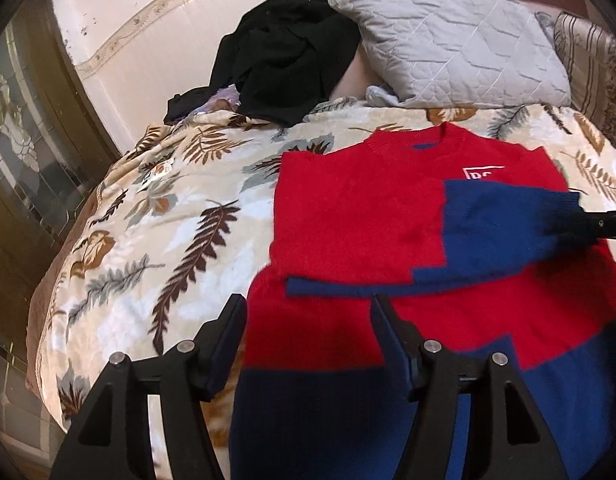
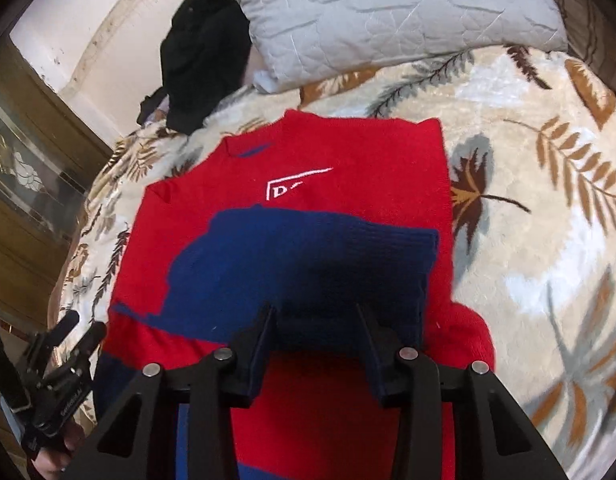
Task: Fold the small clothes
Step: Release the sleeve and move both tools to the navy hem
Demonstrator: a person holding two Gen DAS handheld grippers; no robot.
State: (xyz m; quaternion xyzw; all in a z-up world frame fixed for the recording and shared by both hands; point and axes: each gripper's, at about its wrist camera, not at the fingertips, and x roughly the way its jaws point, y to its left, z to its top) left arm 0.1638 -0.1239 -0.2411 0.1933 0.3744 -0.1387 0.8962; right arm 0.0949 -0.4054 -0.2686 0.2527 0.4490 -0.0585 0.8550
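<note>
Sweater [image 1: 368, 208] lies face up on the blanket [image 1: 155, 216], neck at 12 o'clock, hem at 6 toward both cameras. It fills the centre-right of the left view and the centre of the right view.

Done so far, as I read it:
- Body spread flat.
- Both side edges look tucked in: straight vertical edges at 9 and 3 in the right view.
- One sleeve [image 2: 308, 264] (blue end, ribbed cuff) laid across the chest, just below the white logo [image 2: 291, 186], partly covering it.

Grippers:
- Right gripper [image 2: 316, 320]: fingers apart, tips at the near edge of the sleeve, blue cloth between them. Cannot tell whether it is pinching or just resting there. In the left view its tip [image 1: 604, 222] meets the cuff at 3 o'clock; contact looks real, grip unclear.
- Left gripper [image 1: 310, 308]: wide open, holds nothing, hovers over the lower body of the sweater near the sleeve's blue edge. It also shows at 8 o'clock in the right view.

Left to do, my estimate:
- Settle the sleeve flat and let go, if held.
- A red bulge [image 2: 468, 332] sits at 4 o'clock of the sleeve in the right view; may be the other sleeve bunched. Needs smoothing.
- Fold hem up to neck. Not yet done: lower body is fully extended.

Roughly halfway.

Black clothes [image 1: 283, 52] piled at 12 beside the grey pillow [image 1: 460, 44], unfolded; possibly next.
</note>
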